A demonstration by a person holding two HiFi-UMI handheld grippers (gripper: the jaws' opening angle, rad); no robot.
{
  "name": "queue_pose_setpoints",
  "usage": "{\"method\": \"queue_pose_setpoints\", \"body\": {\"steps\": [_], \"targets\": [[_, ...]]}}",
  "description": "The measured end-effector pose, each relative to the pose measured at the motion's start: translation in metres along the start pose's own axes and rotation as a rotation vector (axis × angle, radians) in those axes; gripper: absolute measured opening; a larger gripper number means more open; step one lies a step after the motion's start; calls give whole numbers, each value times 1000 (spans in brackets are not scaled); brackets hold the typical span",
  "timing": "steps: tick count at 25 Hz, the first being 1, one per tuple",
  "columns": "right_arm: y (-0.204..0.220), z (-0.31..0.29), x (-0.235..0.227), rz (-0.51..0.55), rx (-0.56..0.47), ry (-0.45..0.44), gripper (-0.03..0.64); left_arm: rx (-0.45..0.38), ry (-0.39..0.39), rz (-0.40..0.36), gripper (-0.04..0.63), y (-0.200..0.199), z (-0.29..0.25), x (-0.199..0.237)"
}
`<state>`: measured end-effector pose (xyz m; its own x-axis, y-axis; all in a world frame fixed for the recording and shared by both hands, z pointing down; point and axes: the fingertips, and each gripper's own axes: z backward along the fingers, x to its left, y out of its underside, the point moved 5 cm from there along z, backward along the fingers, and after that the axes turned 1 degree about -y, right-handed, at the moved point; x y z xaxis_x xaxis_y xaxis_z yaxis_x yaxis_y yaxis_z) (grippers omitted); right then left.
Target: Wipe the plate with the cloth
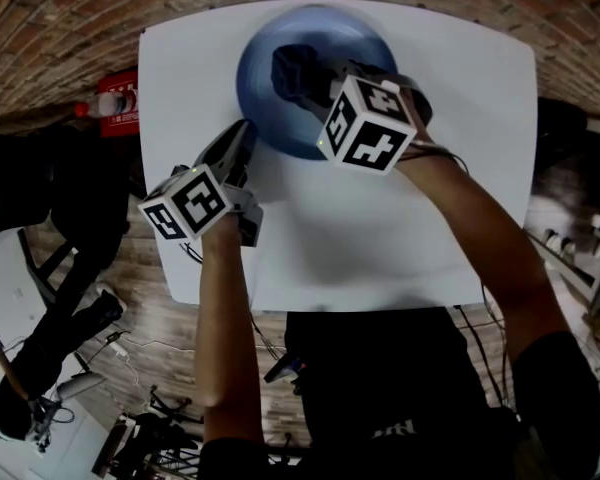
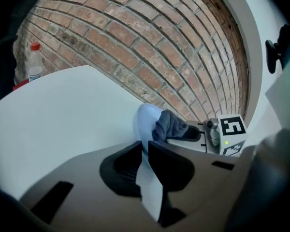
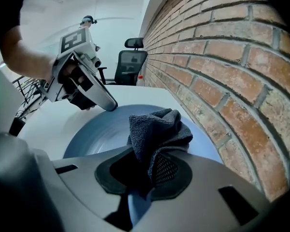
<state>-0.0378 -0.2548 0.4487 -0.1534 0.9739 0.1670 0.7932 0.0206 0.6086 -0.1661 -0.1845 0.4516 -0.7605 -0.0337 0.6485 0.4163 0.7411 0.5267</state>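
The brick wall (image 3: 222,57) runs along the far edge of the white desk (image 1: 380,238). The near edge of the desk is partly covered by the person's dark torso.

The blue plate (image 1: 265,98) lies at the middle of the far edge. In the head view its right part is hidden under the right gripper (image 1: 325,83) and its marker cube.

The left gripper (image 1: 242,133) reaches the plate's near-left rim. In its own view the fingers (image 2: 171,166) are clenched on the rim of the plate (image 2: 146,122), which passes edge-on between them. Whether that rim is lifted off the desk cannot be determined.

The right gripper's fingers (image 3: 171,170) are clamped on the dark grey cloth (image 3: 157,127), bunched over the plate's centre. The cloth's lower end is hidden behind the fingers, so contact with the plate (image 3: 94,134) is not confirmed.

A red-capped bottle (image 1: 110,103) stands beyond the far-left corner, its label unreadable.
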Motion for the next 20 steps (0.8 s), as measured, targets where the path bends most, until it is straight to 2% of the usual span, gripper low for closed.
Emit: {"method": "queue_pose_setpoints", "body": {"steps": [9,20], "targets": [[22,14,-17,24,46,55,75,-4,-4,0,44,0,0,0],[50,32,-41,82,150,141,75,-3,-7,-3,44,-1,0,0]]}}
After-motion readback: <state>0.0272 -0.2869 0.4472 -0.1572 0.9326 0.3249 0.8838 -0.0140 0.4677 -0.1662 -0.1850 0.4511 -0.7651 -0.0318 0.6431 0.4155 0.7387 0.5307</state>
